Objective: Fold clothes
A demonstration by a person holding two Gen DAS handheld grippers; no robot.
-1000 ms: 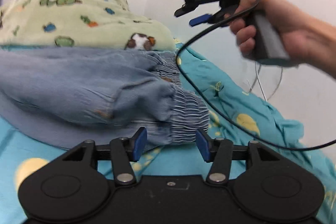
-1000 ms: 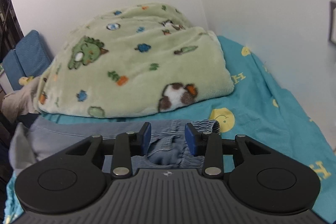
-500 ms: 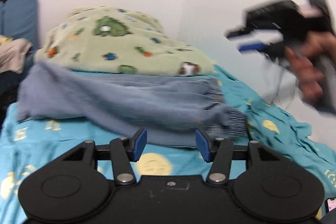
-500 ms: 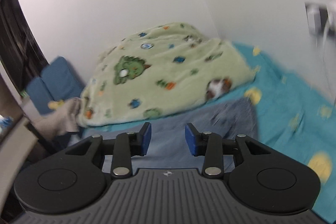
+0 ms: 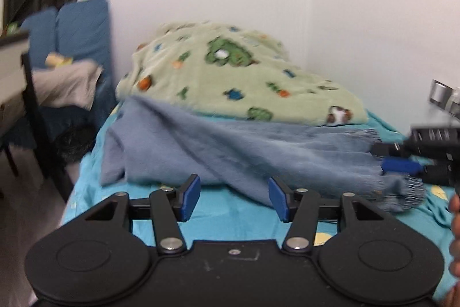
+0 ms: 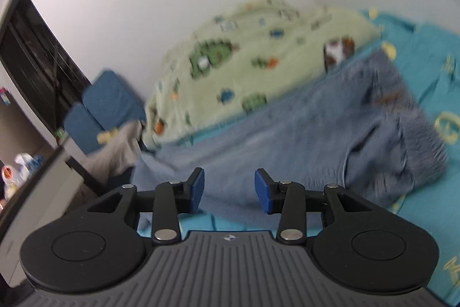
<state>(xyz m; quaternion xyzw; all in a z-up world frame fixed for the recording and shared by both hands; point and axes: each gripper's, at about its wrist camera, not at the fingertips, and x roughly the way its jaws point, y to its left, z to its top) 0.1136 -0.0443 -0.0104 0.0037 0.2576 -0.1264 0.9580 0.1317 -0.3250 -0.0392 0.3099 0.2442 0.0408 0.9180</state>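
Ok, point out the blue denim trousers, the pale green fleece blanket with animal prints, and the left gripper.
blue denim trousers (image 5: pixel 244 151): left wrist view, middle of the leg fabric.
pale green fleece blanket (image 5: pixel 230 76): left wrist view, upper face of the heap.
left gripper (image 5: pixel 234 199): left wrist view, gap midway between its blue fingertips.

we see a bed (image 5: pixel 218 217) covered with a turquoise sheet (image 6: pixel 425 68) printed with yellow round faces and letters. a pair of blue denim trousers (image 5: pixel 258 151) lies spread across the sheet, rumpled, its gathered elastic cuff (image 5: pixel 408 192) toward the right in the left wrist view. behind the trousers, against the white wall, a pale green fleece blanket (image 5: pixel 235 79) with dinosaur and animal prints sits heaped on the bed, its front edge touching the trousers. bare sheet shows in front of the trousers.
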